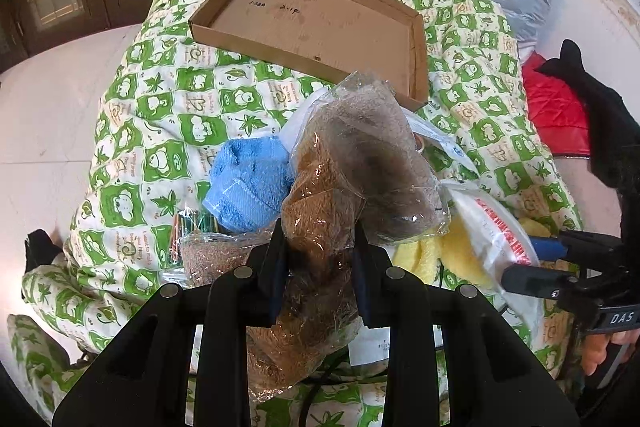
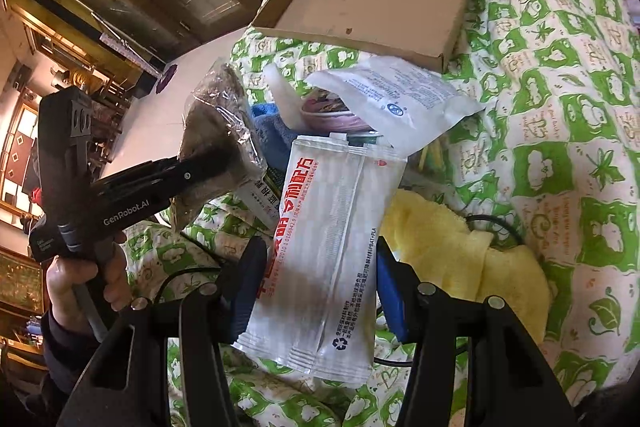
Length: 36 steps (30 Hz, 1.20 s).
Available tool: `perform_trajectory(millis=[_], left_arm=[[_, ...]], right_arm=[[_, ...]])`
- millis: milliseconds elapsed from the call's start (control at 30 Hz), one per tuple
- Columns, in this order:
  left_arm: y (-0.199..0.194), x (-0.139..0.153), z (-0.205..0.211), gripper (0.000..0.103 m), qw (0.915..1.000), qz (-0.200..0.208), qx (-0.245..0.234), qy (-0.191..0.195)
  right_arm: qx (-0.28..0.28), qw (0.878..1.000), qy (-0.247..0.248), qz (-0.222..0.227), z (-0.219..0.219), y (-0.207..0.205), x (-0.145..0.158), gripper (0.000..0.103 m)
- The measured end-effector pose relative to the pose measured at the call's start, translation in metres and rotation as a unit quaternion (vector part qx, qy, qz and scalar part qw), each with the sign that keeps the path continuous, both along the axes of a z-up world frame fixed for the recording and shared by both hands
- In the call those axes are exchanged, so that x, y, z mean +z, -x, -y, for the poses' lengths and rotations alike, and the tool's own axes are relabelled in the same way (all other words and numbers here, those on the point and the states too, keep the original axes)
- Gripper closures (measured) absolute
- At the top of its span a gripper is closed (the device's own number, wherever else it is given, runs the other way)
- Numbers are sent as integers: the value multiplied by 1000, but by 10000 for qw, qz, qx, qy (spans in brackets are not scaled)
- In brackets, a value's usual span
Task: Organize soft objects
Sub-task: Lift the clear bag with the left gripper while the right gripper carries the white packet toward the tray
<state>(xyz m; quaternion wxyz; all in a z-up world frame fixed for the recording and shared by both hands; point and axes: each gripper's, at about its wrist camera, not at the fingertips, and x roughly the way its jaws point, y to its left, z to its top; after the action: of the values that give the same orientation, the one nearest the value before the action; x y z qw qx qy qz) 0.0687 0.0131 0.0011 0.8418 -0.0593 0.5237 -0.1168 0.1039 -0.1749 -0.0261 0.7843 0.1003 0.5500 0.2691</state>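
Two loads up at once over the green quilt point(image 1: 160, 115), cardboard tray point(image 1: 418, 59) waiting beyond. My left gripper point(image 1: 318, 263) pinches the brown fibre bag point(image 1: 320, 211); my right gripper point(image 2: 320, 283) squeezes the white pouch point(image 2: 332, 251). Slick plastic could slide free mid-carry.

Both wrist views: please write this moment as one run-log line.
left tongs: shut on brown plush bag | right tongs: shut on white pouch | cardboard tray: empty

Tray point(image 1: 316, 23) on quilt point(image 1: 160, 115), behind pile — towel point(image 1: 250, 183) left of bagged plush point(image 1: 360, 163).
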Motion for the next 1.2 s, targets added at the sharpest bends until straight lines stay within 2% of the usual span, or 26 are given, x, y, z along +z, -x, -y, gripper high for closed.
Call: perform_trajectory(millis=[900, 1133, 1200], left_arm=[[-4, 22, -1, 76, 9994, 222, -86, -253], [-38, 33, -10, 76, 9987, 280, -125, -402], [-58, 37, -16, 76, 9988, 264, -129, -395]], right_arm=[[-11, 9987, -110, 504, 2, 0, 42, 50], [-183, 9975, 84, 673, 2, -33, 46, 50], [-280, 9970, 165, 698, 1, -47, 44, 50]])
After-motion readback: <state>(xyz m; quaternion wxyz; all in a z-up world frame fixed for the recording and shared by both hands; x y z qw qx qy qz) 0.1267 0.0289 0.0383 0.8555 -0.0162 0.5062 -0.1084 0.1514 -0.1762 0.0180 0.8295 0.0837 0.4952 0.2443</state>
